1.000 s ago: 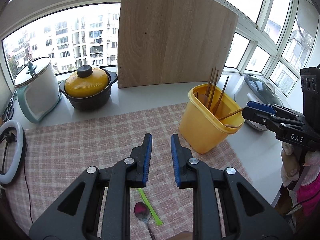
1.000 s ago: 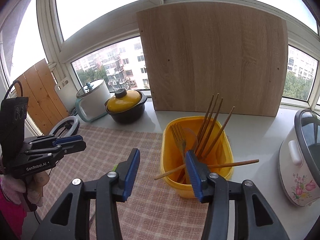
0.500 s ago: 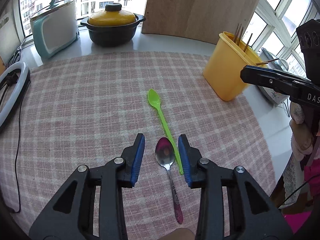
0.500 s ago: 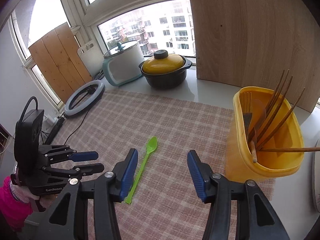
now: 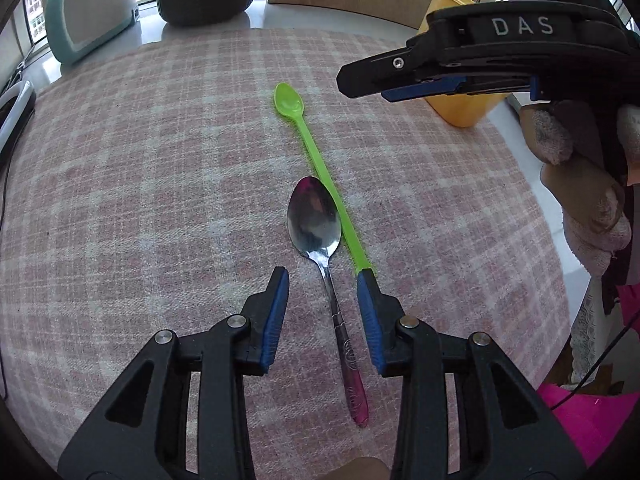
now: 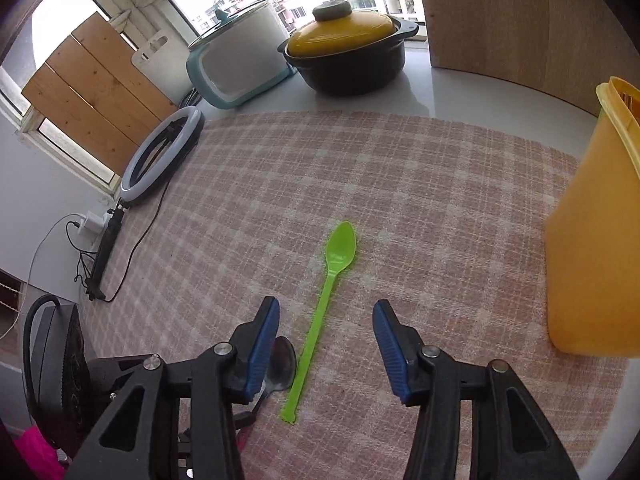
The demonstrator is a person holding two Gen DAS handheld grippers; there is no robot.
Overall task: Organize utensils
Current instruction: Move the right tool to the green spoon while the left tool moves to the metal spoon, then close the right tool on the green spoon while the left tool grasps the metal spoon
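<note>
Now both spoons lie touching on the cloth [image 5: 160, 200]. Left gripper [image 5: 323, 280] jaws spread astride metal spoon [image 5: 320, 232]; right gripper [image 6: 325, 314] jaws closing, astride green spoon [image 6: 324, 300], no contact. Risk: pinching one drags its neighbour.

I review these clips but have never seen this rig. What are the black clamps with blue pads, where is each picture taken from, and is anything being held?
No robot here: a person holds a two-finger clamp in each hand, each with a camera looking along its fingers. One picture is from the left gripper, the other from the right gripper.

A checked cloth covers the counter. On it lie a metal spoon and a green plastic spoon, side by side. A yellow utensil bin stands at the cloth's edge.

The left gripper straddles the metal spoon's handle, pads apart from it. The right gripper's jaws are closing around the green spoon's handle, not yet touching. Nothing is held.
</note>
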